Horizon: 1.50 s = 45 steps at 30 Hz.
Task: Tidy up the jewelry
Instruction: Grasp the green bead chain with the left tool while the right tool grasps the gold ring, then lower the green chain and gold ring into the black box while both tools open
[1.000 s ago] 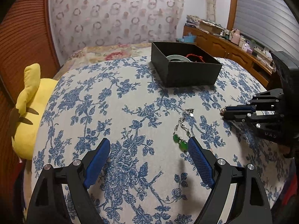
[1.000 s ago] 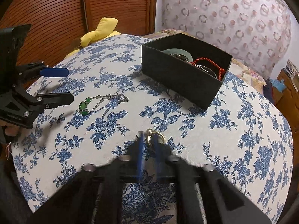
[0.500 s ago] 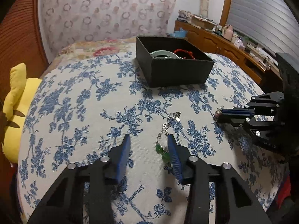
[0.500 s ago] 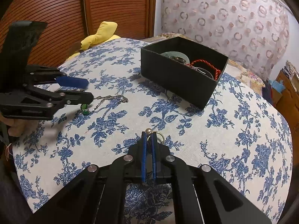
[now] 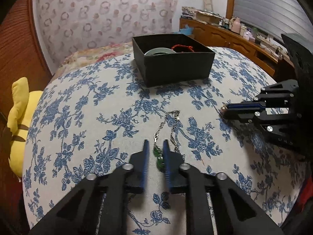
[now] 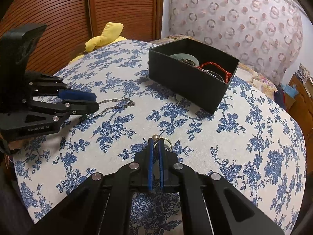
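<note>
A silver chain necklace with green stones (image 5: 158,154) lies on the blue-flowered cloth. My left gripper (image 5: 156,146) has its blue pads close on either side of the green stones, nearly shut on them; it also shows in the right wrist view (image 6: 92,101) low over the chain (image 6: 115,105). My right gripper (image 6: 156,142) is shut on a pearl ring (image 6: 162,141) resting at the cloth; it also shows in the left wrist view (image 5: 225,110). A black open box (image 5: 174,62) behind holds a pale bangle (image 5: 159,51) and a red cord (image 6: 217,67).
A yellow plush toy (image 5: 18,117) lies off the left edge of the round cloth-covered surface (image 5: 78,117). A wooden slatted door (image 6: 58,19) and a patterned headboard (image 5: 97,19) stand behind. A cluttered wooden sideboard (image 5: 234,35) runs along the right.
My left gripper moved onto the necklace's green stones and its fingers closed from wide open to a narrow gap around them. My right gripper stayed shut on the ring.
</note>
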Each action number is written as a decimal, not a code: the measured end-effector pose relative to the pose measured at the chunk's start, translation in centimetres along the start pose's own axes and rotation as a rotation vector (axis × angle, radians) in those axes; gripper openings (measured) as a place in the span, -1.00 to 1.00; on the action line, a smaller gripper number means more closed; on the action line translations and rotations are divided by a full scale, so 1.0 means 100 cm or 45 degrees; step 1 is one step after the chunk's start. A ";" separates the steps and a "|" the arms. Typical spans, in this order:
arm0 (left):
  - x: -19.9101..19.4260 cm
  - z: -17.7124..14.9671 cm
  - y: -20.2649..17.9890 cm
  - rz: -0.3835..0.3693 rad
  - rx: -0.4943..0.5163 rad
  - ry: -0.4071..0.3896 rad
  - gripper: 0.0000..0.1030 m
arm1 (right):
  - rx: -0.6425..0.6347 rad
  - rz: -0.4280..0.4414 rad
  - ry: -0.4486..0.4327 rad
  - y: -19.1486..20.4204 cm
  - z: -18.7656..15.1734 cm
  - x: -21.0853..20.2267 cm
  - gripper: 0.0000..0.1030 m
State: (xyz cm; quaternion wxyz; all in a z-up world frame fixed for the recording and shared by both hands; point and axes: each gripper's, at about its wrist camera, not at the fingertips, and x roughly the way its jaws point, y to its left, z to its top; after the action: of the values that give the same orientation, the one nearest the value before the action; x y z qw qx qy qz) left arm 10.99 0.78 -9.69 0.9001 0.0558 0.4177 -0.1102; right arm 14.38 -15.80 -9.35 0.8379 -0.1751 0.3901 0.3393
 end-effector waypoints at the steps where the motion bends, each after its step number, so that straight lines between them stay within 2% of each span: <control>1: 0.000 -0.001 -0.001 0.000 0.008 0.000 -0.86 | 0.000 0.000 -0.001 0.000 0.000 0.000 -0.88; 7: -0.003 0.000 0.004 -0.015 -0.007 -0.008 -0.88 | 0.001 -0.004 -0.012 -0.001 0.001 -0.003 -0.88; 12: -0.014 0.010 0.011 -0.037 -0.052 -0.066 -0.88 | 0.005 -0.006 -0.042 -0.003 0.008 -0.011 -0.89; 19: -0.040 0.040 0.016 -0.067 -0.071 -0.180 -0.88 | 0.022 -0.016 -0.118 -0.012 0.026 -0.028 -0.88; 27: -0.052 0.081 0.017 -0.089 -0.062 -0.282 -0.88 | 0.022 -0.037 -0.200 -0.033 0.057 -0.041 -0.89; 35: -0.036 0.126 0.015 -0.082 -0.031 -0.312 -0.88 | 0.046 -0.053 -0.222 -0.061 0.084 -0.023 -0.88; 45: 0.007 0.168 0.021 -0.069 -0.041 -0.273 -0.88 | 0.071 -0.054 -0.210 -0.088 0.108 0.009 -0.88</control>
State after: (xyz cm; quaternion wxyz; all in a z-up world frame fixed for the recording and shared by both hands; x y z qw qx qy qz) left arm 24.41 -0.52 0.64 0.9371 0.0180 0.3222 -0.1333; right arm 26.76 -15.61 -3.00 0.8788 -0.1313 0.3252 0.3237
